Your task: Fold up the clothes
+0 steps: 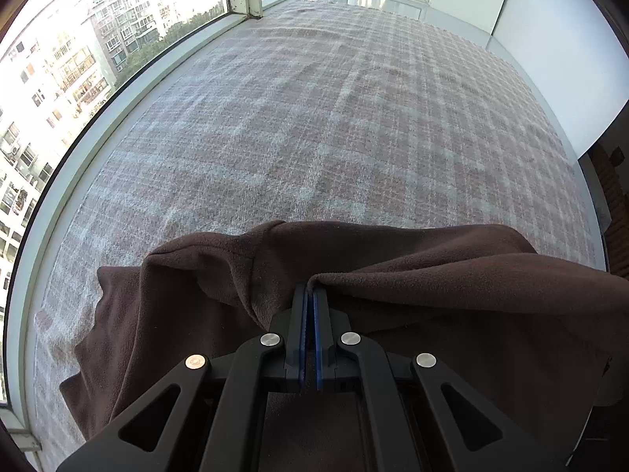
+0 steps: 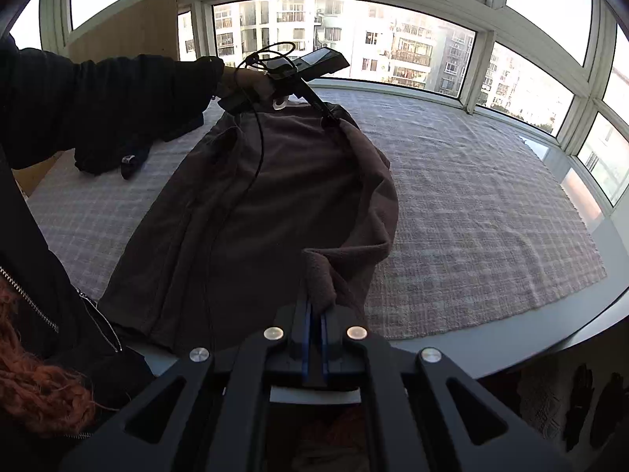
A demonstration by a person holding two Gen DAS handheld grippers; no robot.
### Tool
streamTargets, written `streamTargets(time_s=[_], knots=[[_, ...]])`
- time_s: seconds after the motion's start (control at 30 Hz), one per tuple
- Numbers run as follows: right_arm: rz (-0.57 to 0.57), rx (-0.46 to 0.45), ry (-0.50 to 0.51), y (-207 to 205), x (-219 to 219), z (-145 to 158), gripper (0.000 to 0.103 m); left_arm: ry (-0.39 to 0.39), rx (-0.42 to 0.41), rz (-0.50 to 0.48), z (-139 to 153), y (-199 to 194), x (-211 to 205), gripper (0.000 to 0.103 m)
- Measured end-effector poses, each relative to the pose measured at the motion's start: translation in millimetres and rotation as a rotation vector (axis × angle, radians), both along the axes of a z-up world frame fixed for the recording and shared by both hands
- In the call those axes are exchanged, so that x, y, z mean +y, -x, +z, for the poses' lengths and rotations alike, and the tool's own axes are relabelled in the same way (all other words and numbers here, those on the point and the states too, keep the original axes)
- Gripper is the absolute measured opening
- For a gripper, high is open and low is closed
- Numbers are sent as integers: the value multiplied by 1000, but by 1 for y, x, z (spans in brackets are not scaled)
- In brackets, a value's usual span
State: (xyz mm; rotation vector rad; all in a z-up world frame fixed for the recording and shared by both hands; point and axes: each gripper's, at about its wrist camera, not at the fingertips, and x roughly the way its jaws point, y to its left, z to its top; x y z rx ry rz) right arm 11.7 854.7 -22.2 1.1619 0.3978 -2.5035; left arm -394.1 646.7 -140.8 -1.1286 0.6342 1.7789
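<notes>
- big bay windows (image 2: pixel 342 39) with white frames wrap the room, bright daylight, apartment blocks (image 1: pixel 59 63) outside
- checked pink-grey cover (image 1: pixel 334 118) spread over the wide platform
- plain white wall (image 1: pixel 550 59) on one side
- wooden panel (image 2: pixel 129 27) by the windows

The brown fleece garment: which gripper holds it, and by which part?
Both. The left gripper pinches an edge fold of the brown fleece garment; the right gripper pinches a bunched edge at its near end.

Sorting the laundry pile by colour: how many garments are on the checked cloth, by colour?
Brown garment, pinched by the left gripper and the right gripper: 1
Dark garment, lying beyond it: 1
Total: 2
</notes>
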Motion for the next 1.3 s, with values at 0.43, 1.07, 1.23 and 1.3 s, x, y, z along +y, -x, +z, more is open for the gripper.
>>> streamTargets(time_s=[0.43, 1.07, 1.23, 1.3], knots=[[34, 14, -105, 11, -26, 2, 3, -119, -12, -19, 43, 1, 23, 2], [110, -386, -188, -24, -12, -72, 10, 25, -16, -7, 34, -23, -55, 23], [-33, -295, -26, -10, 49, -21, 11, -50, -6, -194, 45, -134, -35, 24], [-57, -277, 17, 3, 64, -16, 11, -52, -38, -261, 37, -189, -29, 24]])
